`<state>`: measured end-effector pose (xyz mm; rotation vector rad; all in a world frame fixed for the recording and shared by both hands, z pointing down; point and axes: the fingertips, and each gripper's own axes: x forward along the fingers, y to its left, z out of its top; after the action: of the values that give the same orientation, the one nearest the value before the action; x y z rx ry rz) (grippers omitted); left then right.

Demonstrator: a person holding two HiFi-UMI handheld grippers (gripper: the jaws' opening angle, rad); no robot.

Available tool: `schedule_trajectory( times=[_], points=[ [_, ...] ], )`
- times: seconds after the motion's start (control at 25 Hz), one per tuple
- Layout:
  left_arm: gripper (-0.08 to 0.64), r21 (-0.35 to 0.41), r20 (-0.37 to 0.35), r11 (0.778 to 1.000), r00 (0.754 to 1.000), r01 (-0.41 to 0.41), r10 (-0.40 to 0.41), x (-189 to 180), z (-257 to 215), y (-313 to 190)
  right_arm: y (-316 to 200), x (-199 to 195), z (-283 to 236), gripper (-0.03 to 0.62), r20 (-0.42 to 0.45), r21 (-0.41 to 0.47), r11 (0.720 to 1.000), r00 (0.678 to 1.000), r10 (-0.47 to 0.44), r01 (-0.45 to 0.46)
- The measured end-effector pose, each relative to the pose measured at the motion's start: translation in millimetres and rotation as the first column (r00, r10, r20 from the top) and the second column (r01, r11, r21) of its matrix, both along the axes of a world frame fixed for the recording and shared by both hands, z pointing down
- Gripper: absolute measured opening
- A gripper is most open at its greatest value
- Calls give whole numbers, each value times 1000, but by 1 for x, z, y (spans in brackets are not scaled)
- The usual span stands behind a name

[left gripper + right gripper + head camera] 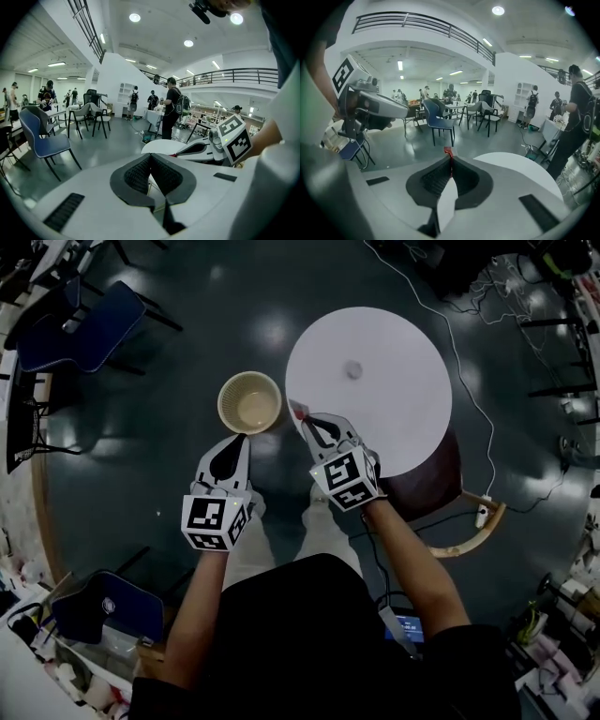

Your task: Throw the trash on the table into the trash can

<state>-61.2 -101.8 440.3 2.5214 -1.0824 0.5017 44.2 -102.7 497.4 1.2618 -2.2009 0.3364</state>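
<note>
In the head view a cream trash can (249, 401) stands on the floor left of a round white table (368, 390). A small crumpled grey piece of trash (352, 369) lies near the table's middle. My right gripper (298, 412) is at the table's left edge, shut on a small red scrap (297, 412); the same red scrap (448, 152) pokes out between its tips in the right gripper view. My left gripper (240, 436) is shut with nothing in it, its tips just at the can's near rim.
Blue chairs (89, 329) stand at the far left and near left (112, 607). A white cable (469, 381) runs over the dark floor right of the table to a power strip (482, 512). People stand among tables and chairs (44, 138) in the background.
</note>
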Motion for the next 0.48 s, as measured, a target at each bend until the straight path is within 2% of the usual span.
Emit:
schedule_trajectory(
  times=[0.48],
  points=[
    [8, -89, 24, 996, 1000, 15, -13, -95, 76, -49, -67, -107, 56, 23, 48, -57, 998, 999, 25, -23]
  ],
)
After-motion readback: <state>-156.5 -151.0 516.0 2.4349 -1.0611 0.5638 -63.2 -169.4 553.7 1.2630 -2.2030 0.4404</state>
